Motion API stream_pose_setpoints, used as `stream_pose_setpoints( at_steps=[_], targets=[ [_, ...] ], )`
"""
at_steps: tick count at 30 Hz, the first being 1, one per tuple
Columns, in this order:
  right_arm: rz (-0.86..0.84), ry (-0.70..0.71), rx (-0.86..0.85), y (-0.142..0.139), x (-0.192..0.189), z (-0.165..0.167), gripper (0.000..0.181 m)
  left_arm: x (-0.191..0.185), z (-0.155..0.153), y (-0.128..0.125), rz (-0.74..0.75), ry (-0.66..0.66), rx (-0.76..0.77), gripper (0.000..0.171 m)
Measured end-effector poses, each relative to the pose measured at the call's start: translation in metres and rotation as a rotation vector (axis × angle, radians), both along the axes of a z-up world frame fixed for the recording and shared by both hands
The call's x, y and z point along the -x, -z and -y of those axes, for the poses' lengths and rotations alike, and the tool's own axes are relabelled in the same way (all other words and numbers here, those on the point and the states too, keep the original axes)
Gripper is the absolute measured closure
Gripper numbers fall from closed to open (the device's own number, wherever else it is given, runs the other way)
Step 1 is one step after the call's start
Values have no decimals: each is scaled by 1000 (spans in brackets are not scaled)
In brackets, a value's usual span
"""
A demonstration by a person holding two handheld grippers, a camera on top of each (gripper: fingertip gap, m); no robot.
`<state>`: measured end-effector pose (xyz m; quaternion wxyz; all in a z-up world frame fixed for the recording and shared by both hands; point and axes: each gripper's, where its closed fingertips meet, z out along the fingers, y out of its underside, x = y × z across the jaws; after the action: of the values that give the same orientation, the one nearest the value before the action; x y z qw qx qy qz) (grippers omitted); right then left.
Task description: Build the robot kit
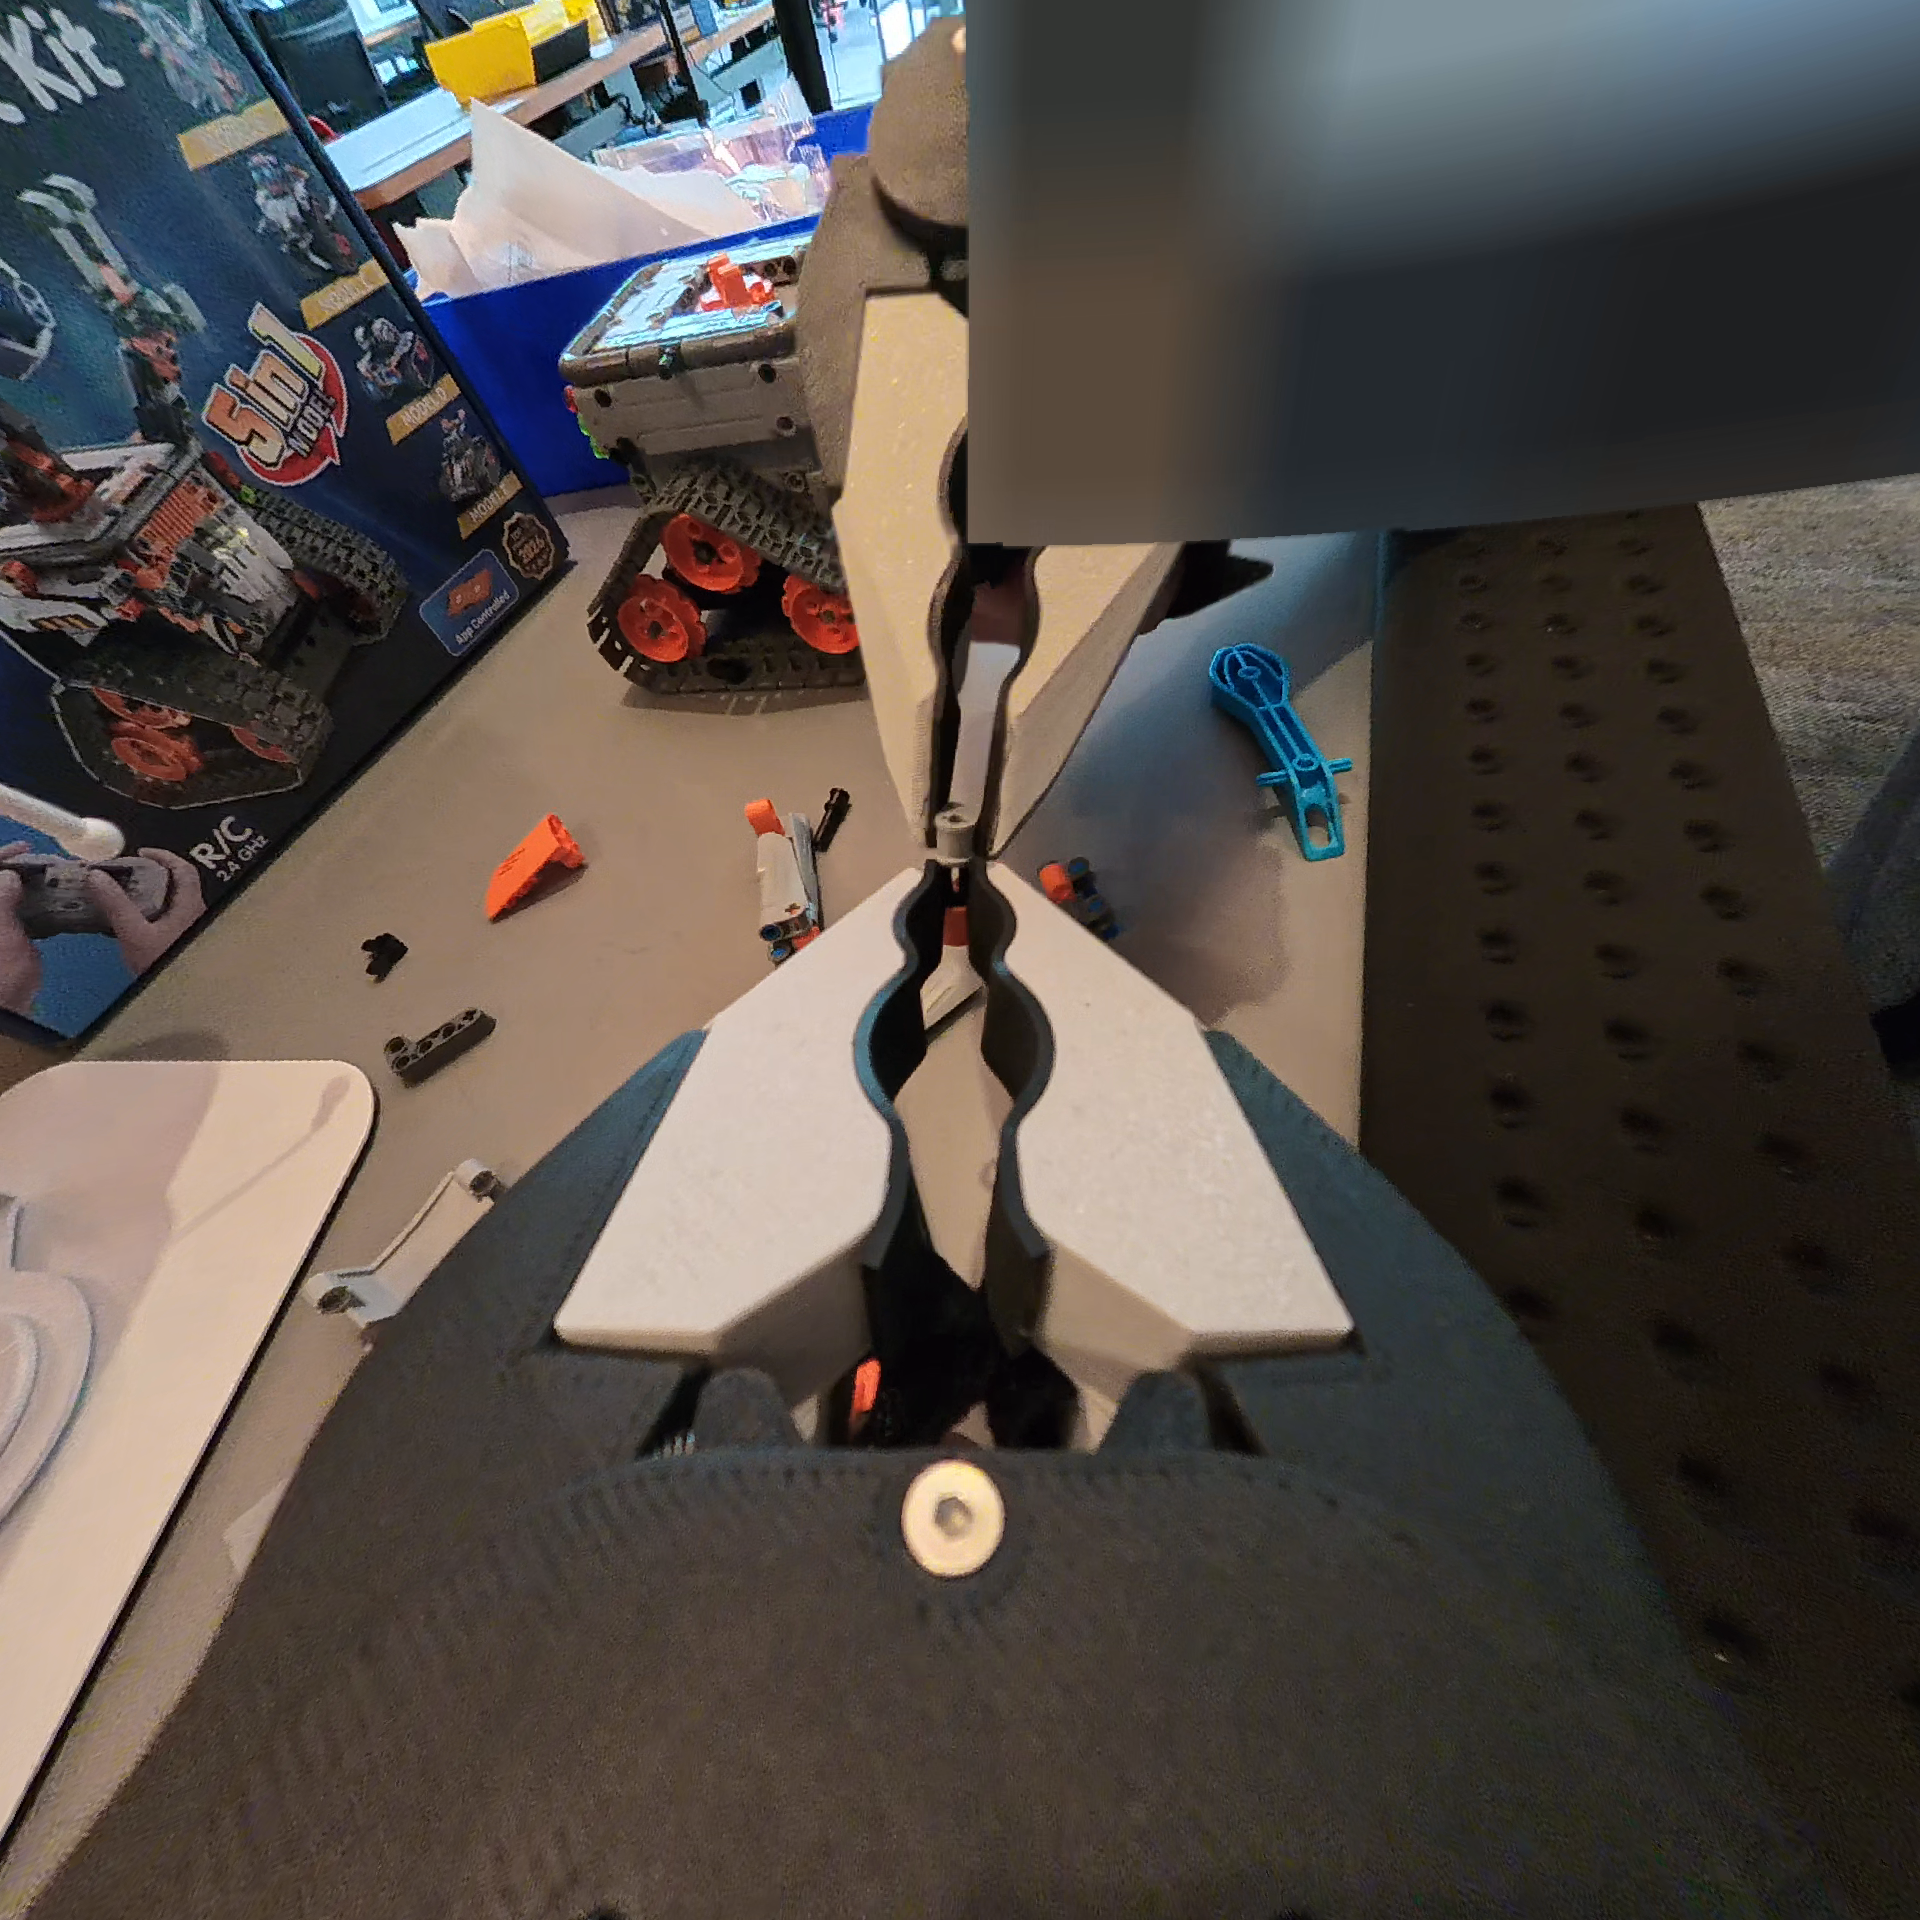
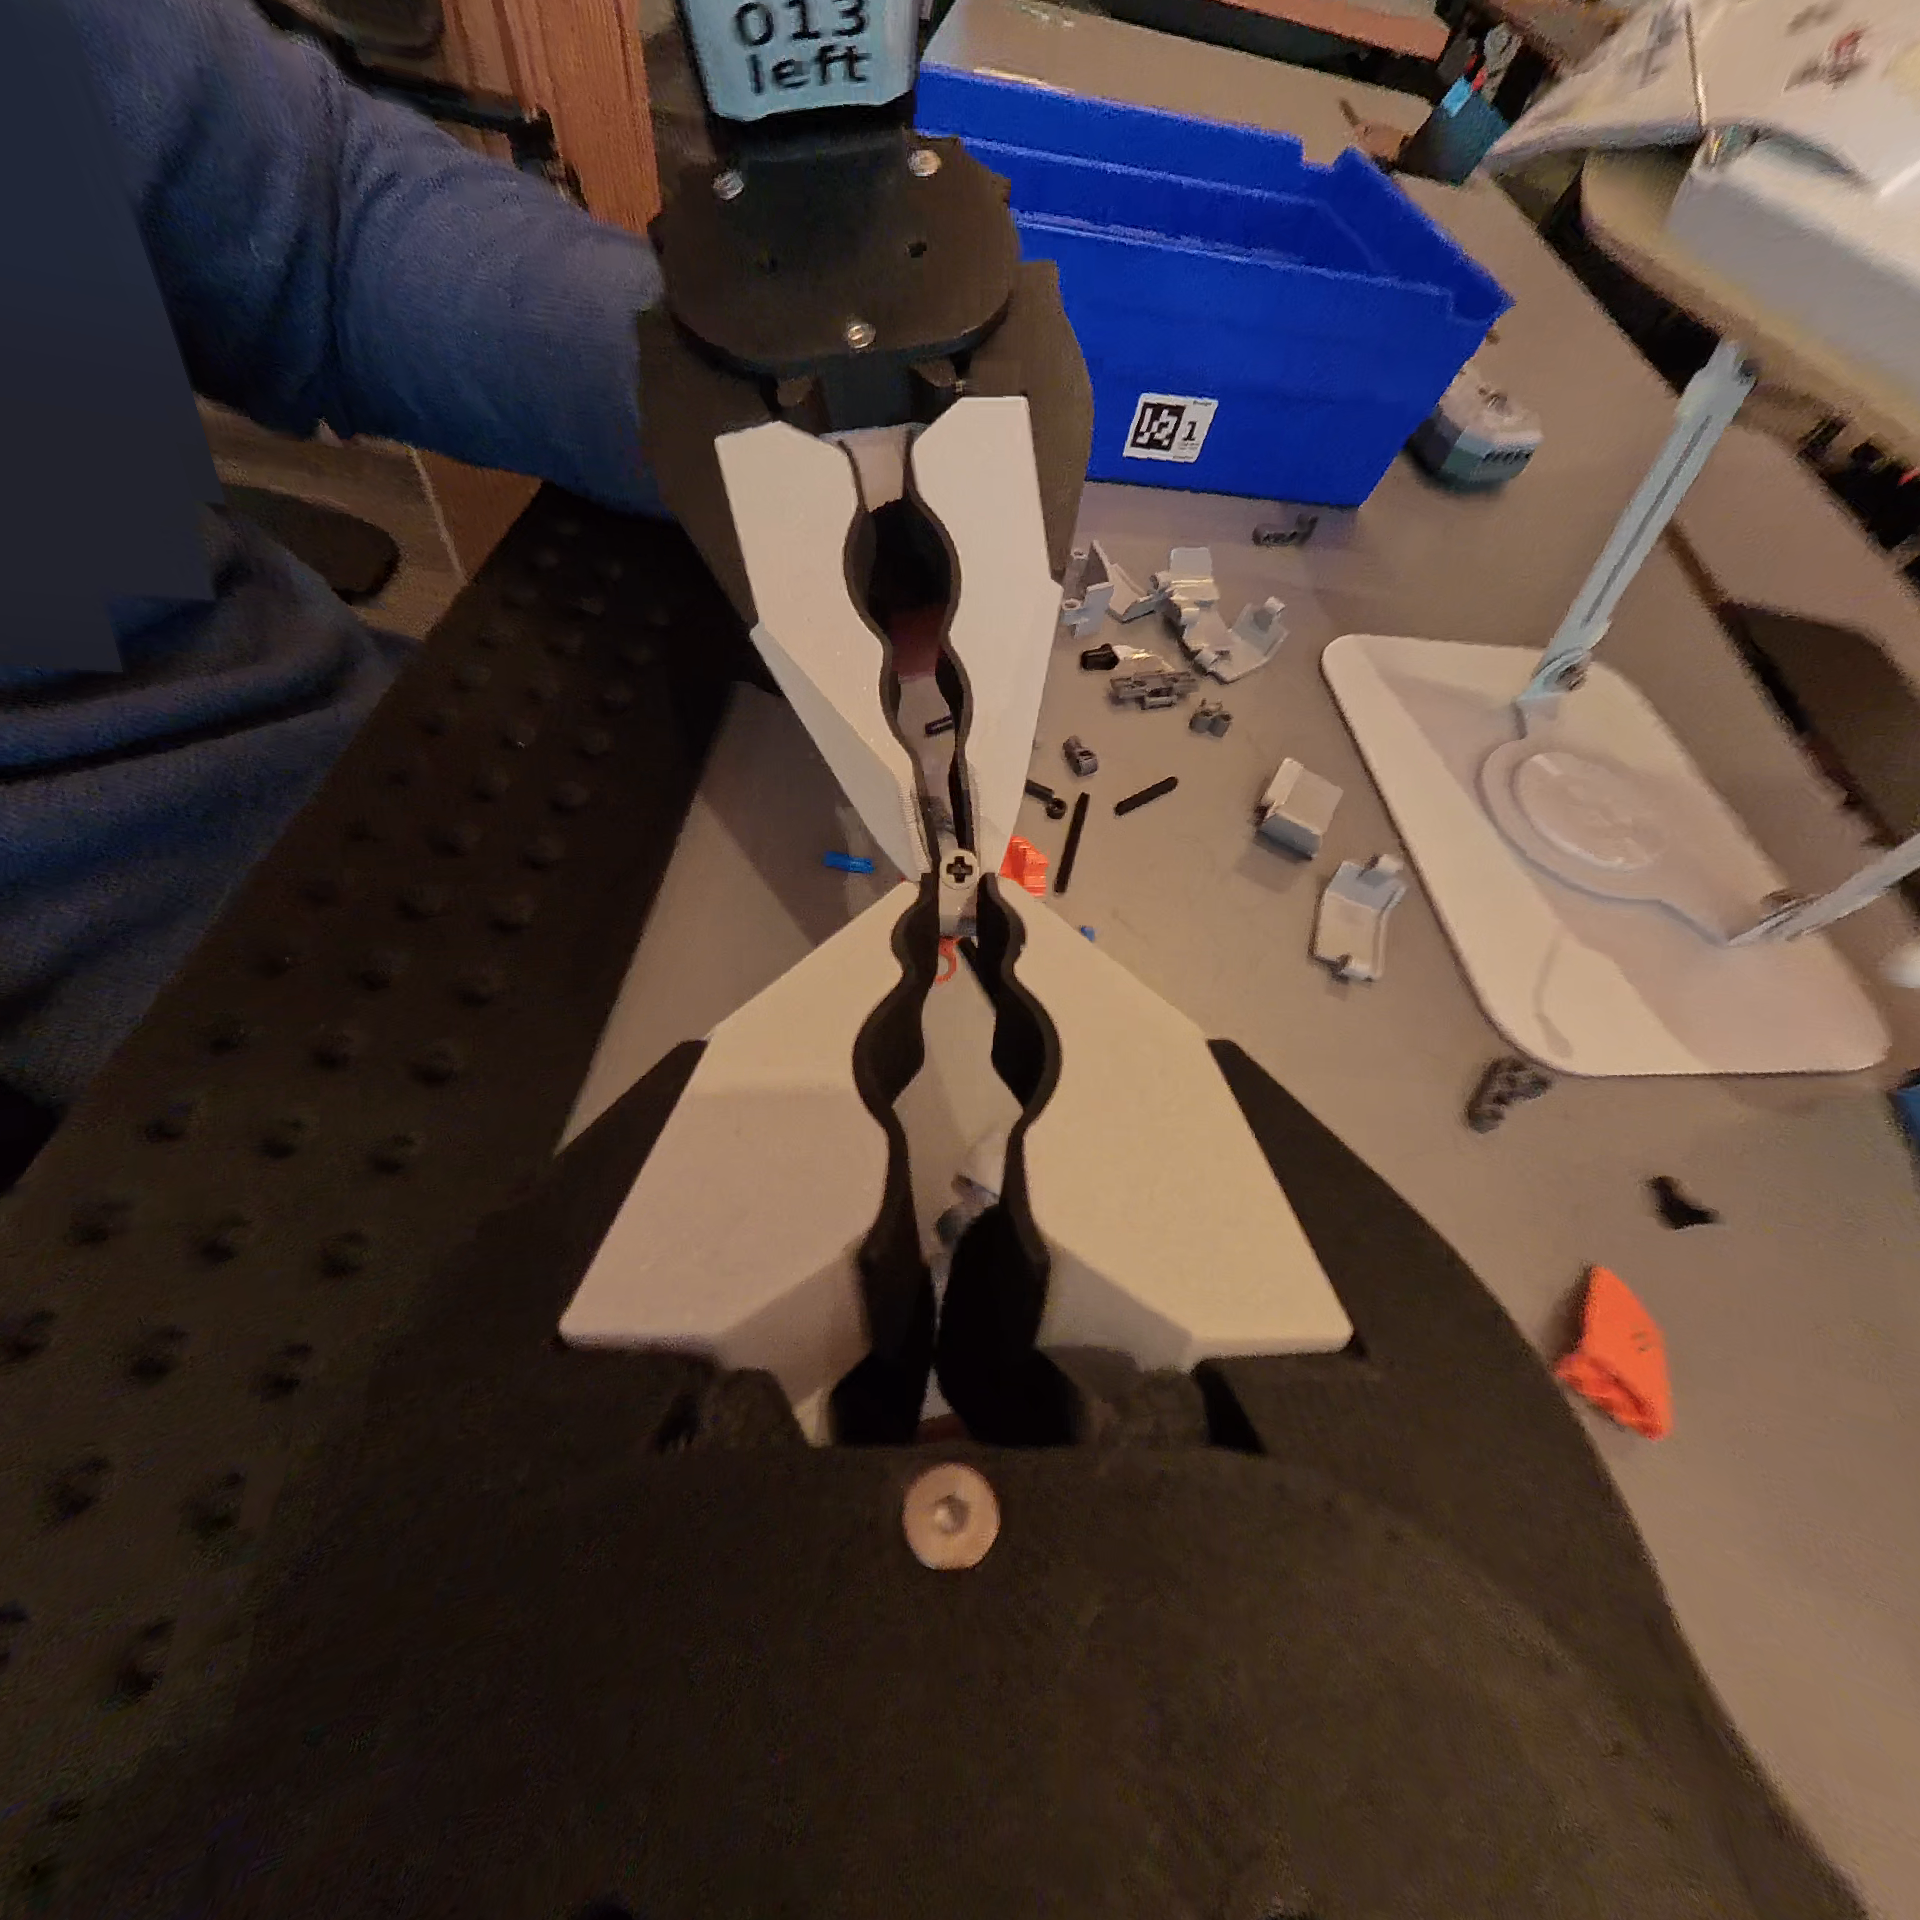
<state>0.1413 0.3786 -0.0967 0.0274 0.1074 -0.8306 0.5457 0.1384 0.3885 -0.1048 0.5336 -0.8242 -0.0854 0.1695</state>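
Two grippers (image 1: pixel 951 873) (image 2: pixel 961 894) tip-to-tip beside printed kit box (image 1: pixel 208 468), tagged blue bin (image 2: pixel 1247 312).

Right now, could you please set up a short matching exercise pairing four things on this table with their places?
Things:
1. tracked toy vehicle
2. blue tool
3. orange wedge piece
4. small grey connector

Places:
A. alone near the table's right edge
B. pinched between both grippers' tips
C. in front of the blue bin
D. on the table beside the printed box

Pairs: 1-C, 2-A, 3-D, 4-B

Workshop/lab: grey bench (image 2: pixel 1195 1039) w/ scattered building-kit pcs, blue parts bin (image 2: pixel 1247 312) at far edge, more worktables (image 1: pixel 582 78) behind.
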Motion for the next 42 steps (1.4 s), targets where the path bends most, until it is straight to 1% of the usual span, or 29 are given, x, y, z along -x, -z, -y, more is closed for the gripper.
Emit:
stream_pose_setpoints(
  at_steps=[2,5,6,8,9,12,15,18,19,20,21,22,23,25,27,29,32,35,37,40,42],
  targets=[
    [-88,5,4,-1,-1,0,177,-1,0,-1,11,9,-19,169],
    [-111,7,48,-8,-2,1,177,-2,0,-7,24,18,-58,169],
    [-93,6,52,-9,-2,1,177,-2,1,-8,26,21,-66,169],
    [-15,8,59,-10,-2,2,177,-2,1,-9,53,26,-86,169],
    [70,2,51,-10,-2,2,177,-3,1,-9,76,32,-97,169],
    [287,-4,106,-17,2,1,176,1,0,-18,144,29,-180,169],
    [420,1,148,-22,9,-1,176,10,6,-28,151,-9,-233,153],
    [461,2,169,-25,11,0,176,12,9,-32,110,-25,-237,148],
    [479,1,177,-27,11,0,176,11,9,-34,99,-22,-238,150],
    [491,6,189,-28,13,0,176,11,10,-36,100,-19,-244,149],
    [509,8,205,-30,14,-1,176,11,11,-39,104,-10,-257,143],
    [528,13,226,-34,17,-3,176,10,12,-42,116,2,-272,141],
    [539,20,255,-39,21,-5,176,8,13,-43,132,17,-281,139],
    [574,17,304,-48,26,-9,176,12,12,-40,134,1,-271,135],
    [584,16,311,-49,27,-9,176,11,7,-42,129,4,-275,132],
    [605,-3,336,-53,24,-9,176,14,2,-41,114,-22,-266,132],
    [585,-20,321,-51,18,-6,176,15,-3,-41,102,-32,-276,136],
    [559,-30,305,-48,13,-2,176,10,-7,-41,115,-3,-296,150],
    [521,-27,295,-46,12,-2,176,11,-6,-39,87,-8,-281,151],
    [431,-9,271,-42,12,-3,174,12,-5,-35,89,-14,-247,151],
    [441,4,294,-48,17,-7,171,14,-3,-36,91,-29,-251,151]
  ],
)
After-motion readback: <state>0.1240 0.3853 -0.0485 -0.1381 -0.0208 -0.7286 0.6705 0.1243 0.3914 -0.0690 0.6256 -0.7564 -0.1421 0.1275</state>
